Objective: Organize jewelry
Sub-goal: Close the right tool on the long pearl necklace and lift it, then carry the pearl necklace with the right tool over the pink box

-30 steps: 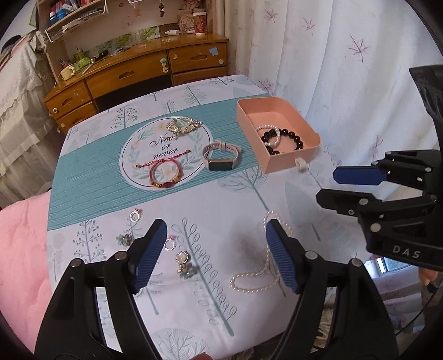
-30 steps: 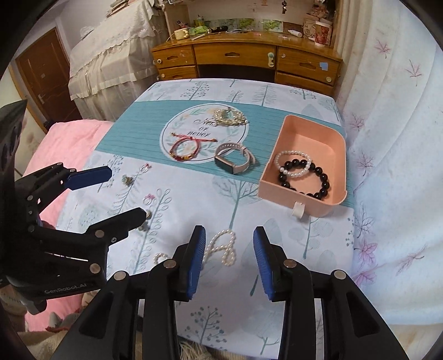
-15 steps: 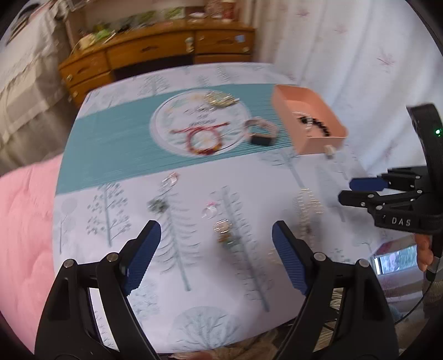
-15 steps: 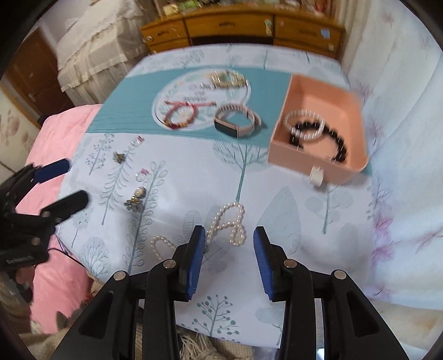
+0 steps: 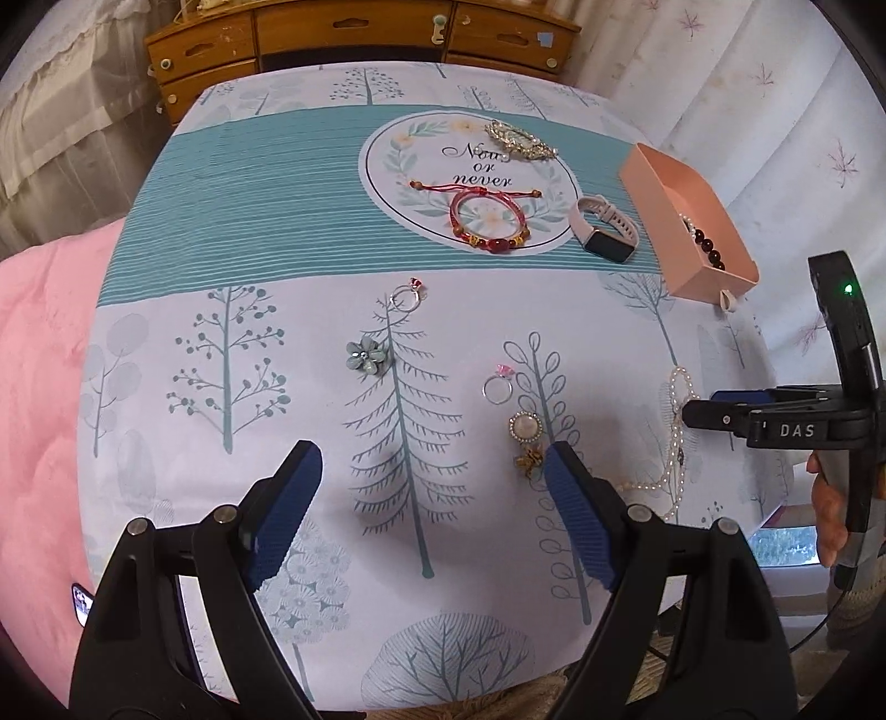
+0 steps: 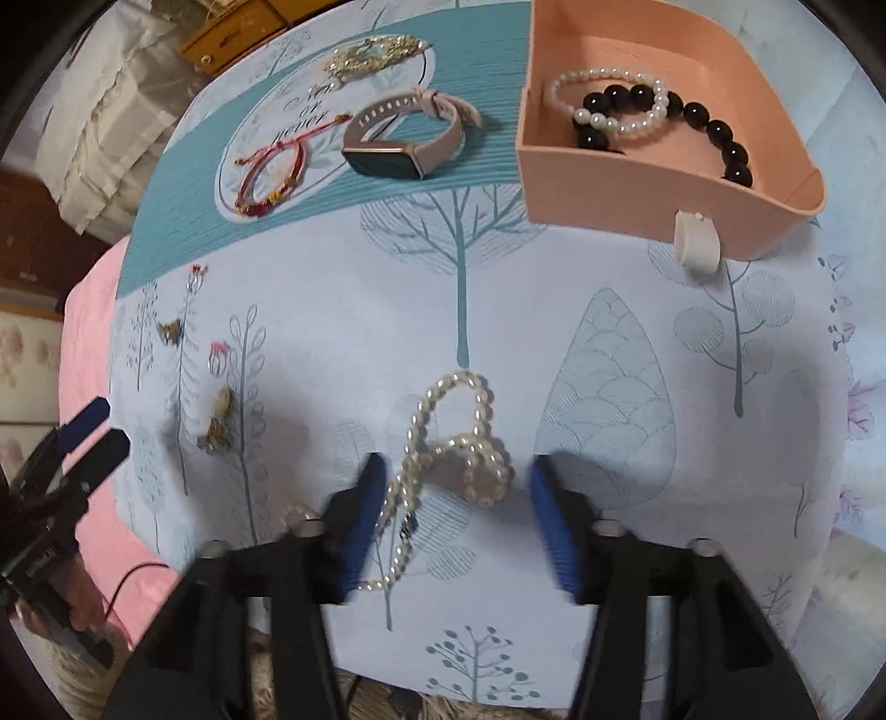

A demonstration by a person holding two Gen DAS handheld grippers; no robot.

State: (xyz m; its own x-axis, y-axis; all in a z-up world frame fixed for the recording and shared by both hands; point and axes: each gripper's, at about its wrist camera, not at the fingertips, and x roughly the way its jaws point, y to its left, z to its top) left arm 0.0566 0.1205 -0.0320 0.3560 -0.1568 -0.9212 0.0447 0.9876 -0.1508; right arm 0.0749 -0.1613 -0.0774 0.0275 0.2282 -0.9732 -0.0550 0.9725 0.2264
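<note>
A pearl necklace (image 6: 448, 443) lies on the tablecloth between the open jaws of my right gripper (image 6: 457, 509), which is low over it; the necklace also shows in the left wrist view (image 5: 676, 432). A pink tray (image 6: 603, 191) holds a pearl bracelet (image 6: 609, 99) and a black bead bracelet (image 6: 709, 133). My left gripper (image 5: 432, 498) is open and empty above the near table, with a pearl earring (image 5: 526, 437) beside its right finger. A silver ring (image 5: 498, 387), a flower brooch (image 5: 365, 354) and a second ring (image 5: 407, 296) lie further out.
A red cord bracelet (image 5: 487, 219), a pink smart band (image 5: 603, 230) and a gold brooch (image 5: 520, 141) lie on the teal stripe. A wooden desk (image 5: 354, 33) stands behind the table. A pink quilt (image 5: 50, 360) is at the left.
My right gripper has dropped lower and forward so that its jaws now straddle the pearl necklace, and they have opened wider. My left gripper has swung left, away from the tray.
</note>
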